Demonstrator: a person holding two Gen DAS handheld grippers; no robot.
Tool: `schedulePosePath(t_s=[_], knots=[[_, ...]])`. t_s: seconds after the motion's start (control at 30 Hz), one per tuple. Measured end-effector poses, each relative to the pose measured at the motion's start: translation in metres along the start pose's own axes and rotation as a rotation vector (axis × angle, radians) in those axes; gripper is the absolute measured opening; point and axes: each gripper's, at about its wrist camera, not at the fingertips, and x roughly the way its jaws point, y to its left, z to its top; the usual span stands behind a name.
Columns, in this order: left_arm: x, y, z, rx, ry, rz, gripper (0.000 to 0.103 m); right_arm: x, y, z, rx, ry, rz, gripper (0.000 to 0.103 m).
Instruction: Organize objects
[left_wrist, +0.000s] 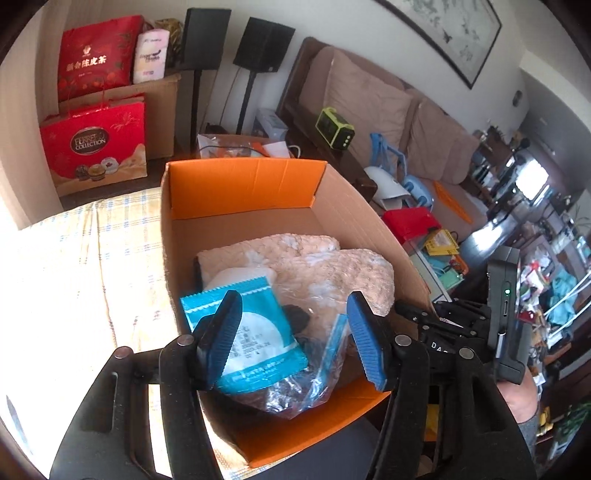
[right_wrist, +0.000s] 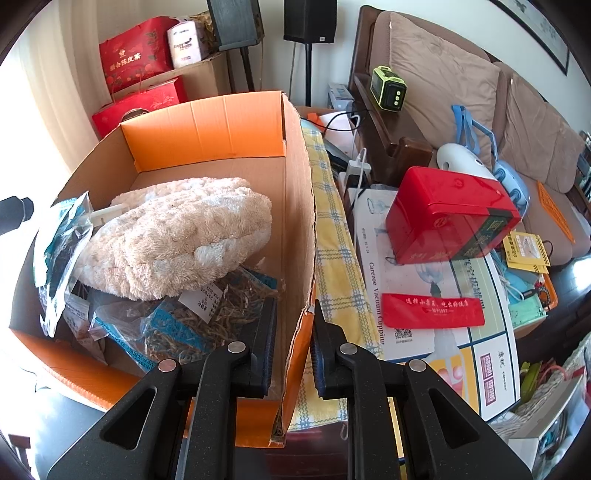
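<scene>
An open cardboard box (left_wrist: 243, 184) with orange flaps stands on a yellow checked cloth (left_wrist: 92, 258). Inside lie a fluffy beige textile (left_wrist: 325, 266), a teal-and-white sachet (left_wrist: 258, 332) and a clear bag of dark contents (left_wrist: 295, 391). My left gripper (left_wrist: 293, 306) hovers open over the box's near end, and the sachet lies below, not pinched. In the right wrist view my right gripper (right_wrist: 294, 314) is shut on the box's right side wall (right_wrist: 295, 229), one finger inside and one outside. The textile (right_wrist: 177, 236) rests on a bag of dried strands (right_wrist: 207, 317).
Right of the box, a red tin (right_wrist: 450, 218) sits on a white cupping-set carton (right_wrist: 373, 221) amid clutter. A brown sofa (right_wrist: 436, 74) lies beyond. Speakers on stands (left_wrist: 264, 44), red gift bags (left_wrist: 96, 144) and a carton stand behind the box.
</scene>
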Motion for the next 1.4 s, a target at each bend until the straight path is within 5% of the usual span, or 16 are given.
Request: schedulePosePath(t_s=[0.6, 0.7, 0.93, 1.07, 1.2, 1.4], knots=[[-0.025, 0.042, -0.03, -0.051, -0.033, 0.149, 0.063, -0.008, -0.006, 0.0, 0.015, -0.015, -0.018, 0.017], [-0.027, 0.04, -0.037, -0.036, -0.042, 0.177, 0.077, -0.011, -0.007, 0.0, 0.018, -0.023, -0.021, 0.017], [-0.034, 0.043, -0.048, -0.053, -0.059, 0.205, 0.078, -0.02, -0.005, 0.0, 0.025, -0.048, -0.028, 0.018], [-0.041, 0.047, -0.053, -0.075, -0.071, 0.219, 0.082, -0.032, -0.004, 0.0, 0.027, -0.08, -0.053, 0.034], [-0.053, 0.048, -0.058, -0.084, -0.103, 0.251, 0.095, -0.05, 0.001, 0.0, 0.028, -0.133, -0.08, 0.066], [-0.068, 0.055, -0.064, -0.123, -0.128, 0.267, 0.1, -0.077, 0.018, 0.0, 0.016, -0.207, -0.08, 0.078]])
